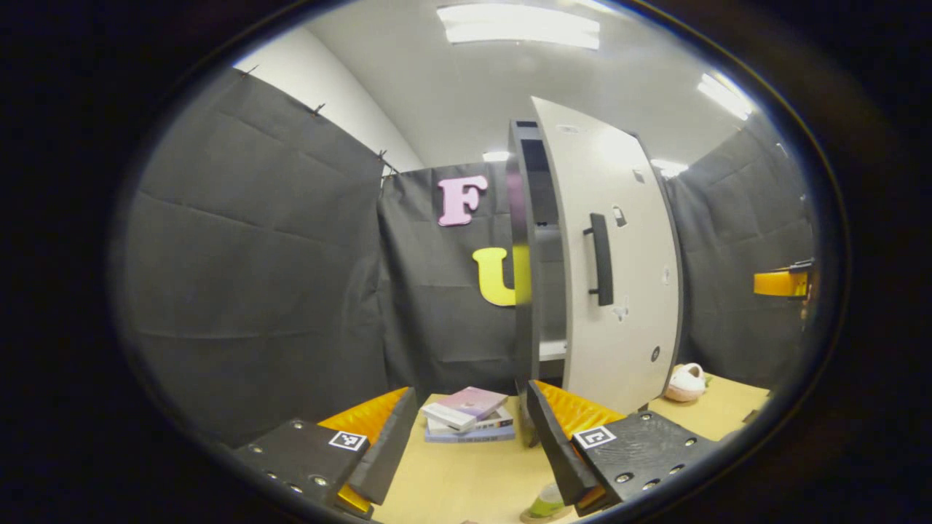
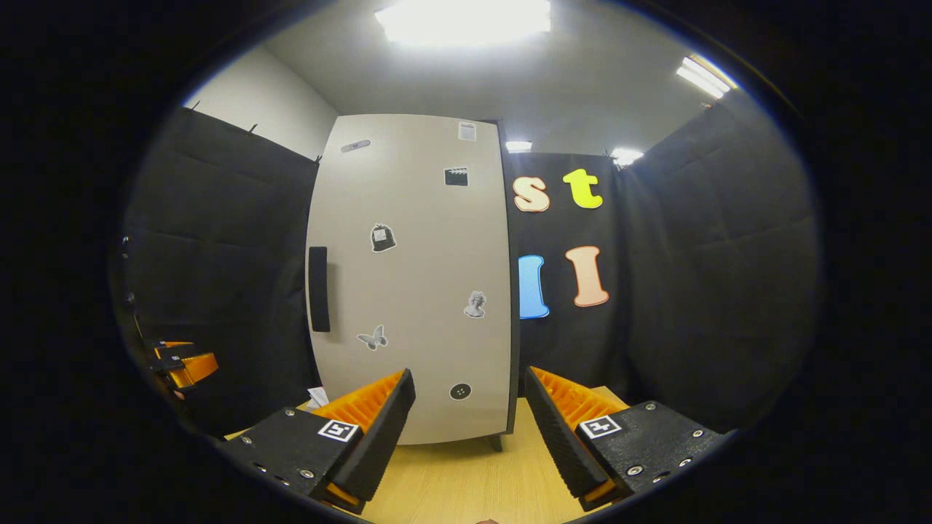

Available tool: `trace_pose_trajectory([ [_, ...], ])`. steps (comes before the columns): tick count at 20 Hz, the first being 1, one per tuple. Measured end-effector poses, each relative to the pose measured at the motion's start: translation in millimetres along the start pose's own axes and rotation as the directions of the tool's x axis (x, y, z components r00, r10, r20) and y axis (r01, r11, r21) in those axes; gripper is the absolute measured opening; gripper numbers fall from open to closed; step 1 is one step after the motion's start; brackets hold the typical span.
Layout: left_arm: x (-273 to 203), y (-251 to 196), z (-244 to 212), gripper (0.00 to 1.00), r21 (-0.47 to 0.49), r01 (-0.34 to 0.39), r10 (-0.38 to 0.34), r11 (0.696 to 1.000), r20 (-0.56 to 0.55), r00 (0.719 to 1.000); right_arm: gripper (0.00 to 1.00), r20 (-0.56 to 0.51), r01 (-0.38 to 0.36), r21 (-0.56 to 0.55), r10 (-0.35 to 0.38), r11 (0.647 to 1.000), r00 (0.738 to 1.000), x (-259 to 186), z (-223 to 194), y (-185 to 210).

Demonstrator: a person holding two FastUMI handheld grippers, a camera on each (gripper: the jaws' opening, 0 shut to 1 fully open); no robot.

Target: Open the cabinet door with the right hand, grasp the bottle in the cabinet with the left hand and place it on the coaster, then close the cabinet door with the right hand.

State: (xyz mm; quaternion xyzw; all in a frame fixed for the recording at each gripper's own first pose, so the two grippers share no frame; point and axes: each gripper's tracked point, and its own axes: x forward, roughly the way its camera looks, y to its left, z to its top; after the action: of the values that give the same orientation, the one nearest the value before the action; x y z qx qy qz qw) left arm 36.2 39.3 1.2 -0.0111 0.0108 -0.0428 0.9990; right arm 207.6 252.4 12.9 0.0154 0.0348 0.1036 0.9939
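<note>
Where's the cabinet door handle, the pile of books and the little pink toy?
door handle (image 1: 601, 259), left gripper view, middle of the bar
books (image 1: 470, 415), left gripper view, top book's cover
pink toy (image 1: 686, 383), left gripper view, its body

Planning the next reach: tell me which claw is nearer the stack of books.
Left. The left claw is open with the books on the table just ahead of its fingers. The right claw faces the cabinet door, farther off.

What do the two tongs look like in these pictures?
Both the left tongs and the right tongs have two wedge-shaped fingers with ribbed inner faces. Each finger sits on a flat plate with screws and a small square black-and-white marker.
</note>
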Motion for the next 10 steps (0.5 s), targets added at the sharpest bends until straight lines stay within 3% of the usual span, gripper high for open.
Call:
trace_pose_trajectory([
  [10, -3, -78, 19, 0.91, -0.005, 0.044, -0.044, 0.999, 0.016, 0.999, 0.94, 0.017, 0.065, -0.002, -0.065, 0.998, 0.998, -25, 3, -75],
])
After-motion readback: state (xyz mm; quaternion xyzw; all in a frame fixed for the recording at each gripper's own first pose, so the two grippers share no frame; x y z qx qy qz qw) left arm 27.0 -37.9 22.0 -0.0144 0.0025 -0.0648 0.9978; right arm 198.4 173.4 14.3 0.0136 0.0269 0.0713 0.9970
